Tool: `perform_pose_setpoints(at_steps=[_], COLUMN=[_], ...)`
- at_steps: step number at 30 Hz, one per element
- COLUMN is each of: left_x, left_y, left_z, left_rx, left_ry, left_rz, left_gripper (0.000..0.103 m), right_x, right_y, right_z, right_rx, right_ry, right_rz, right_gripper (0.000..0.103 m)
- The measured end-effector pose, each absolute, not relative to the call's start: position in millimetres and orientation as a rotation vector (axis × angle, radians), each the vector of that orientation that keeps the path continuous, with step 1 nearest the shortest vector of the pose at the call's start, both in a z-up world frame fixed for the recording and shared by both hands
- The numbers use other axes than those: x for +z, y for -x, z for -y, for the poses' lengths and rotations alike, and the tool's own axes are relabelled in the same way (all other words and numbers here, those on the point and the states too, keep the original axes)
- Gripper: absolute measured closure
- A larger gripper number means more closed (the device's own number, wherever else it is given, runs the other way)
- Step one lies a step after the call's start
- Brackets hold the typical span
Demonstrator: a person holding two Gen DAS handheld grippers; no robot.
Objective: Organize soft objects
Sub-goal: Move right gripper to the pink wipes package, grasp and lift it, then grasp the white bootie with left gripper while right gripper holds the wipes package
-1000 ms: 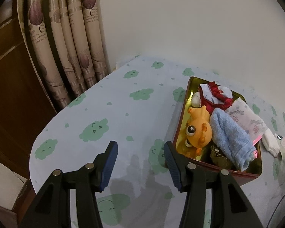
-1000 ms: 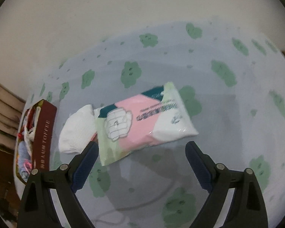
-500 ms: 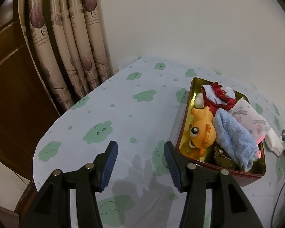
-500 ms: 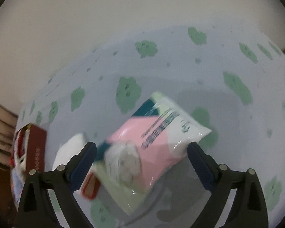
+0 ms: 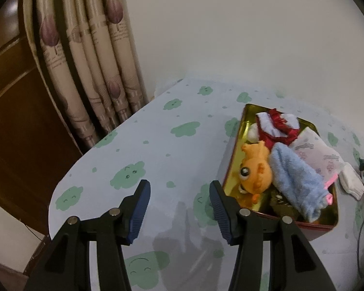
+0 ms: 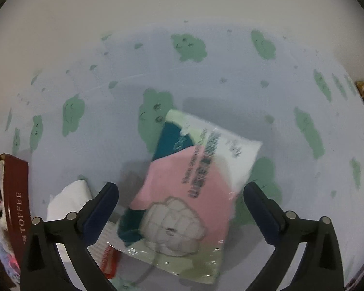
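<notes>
A pink, white and teal tissue pack [image 6: 194, 189] is seen lying on the cloud-print tablecloth [image 6: 230, 77], framed between the widening jaws of the right gripper [image 6: 180, 191], whose pads are not pressed against it. A folded white cloth [image 6: 69, 201] is shown just left of the pack, beside the red wall of a tin [image 6: 17, 194] lettered "TOFFEE". In the left wrist view, the left gripper [image 5: 179, 194] is held spread and empty above bare tablecloth, its right finger close to the tin's near corner. The tin's gold interior is seen filled with an orange plush toy [image 5: 254, 169], a light blue towel [image 5: 296, 179], a red-and-white fabric item [image 5: 276, 128] and a white printed packet [image 5: 315, 152]. Patterned curtains [image 5: 94, 72] are hung at the table's far left edge.
</notes>
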State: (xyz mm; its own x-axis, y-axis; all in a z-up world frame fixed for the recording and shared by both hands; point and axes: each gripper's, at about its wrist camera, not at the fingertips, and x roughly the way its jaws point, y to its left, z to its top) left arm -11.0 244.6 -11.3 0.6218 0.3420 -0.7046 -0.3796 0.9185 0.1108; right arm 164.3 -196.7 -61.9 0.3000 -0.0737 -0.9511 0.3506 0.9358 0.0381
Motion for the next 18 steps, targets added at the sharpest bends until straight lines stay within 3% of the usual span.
perform_pose_setpoints(at_steps=[8,11,18], left_x=[22,31,30], left_y=[2,-10,-46], left_z=[-197,-169,-95], left_rx=[0.296,0.169,-0.059], left_ry=[-0.013,0.027,0.018], left_rz=[-0.788,-0.813,-0.87], left_gripper=[0.051,0.051,0.051], right_x=[-76,-74,-71], right_y=[-157,-152,-125], right_z=[200,202,207], right_rx=[-0.341,-0.345,-0.252], right_ry=[-0.224,-0.221,-0.162], right_rz=[-1.188,-1.163,-1.078], right_gripper=[0.003,0.017,0.03])
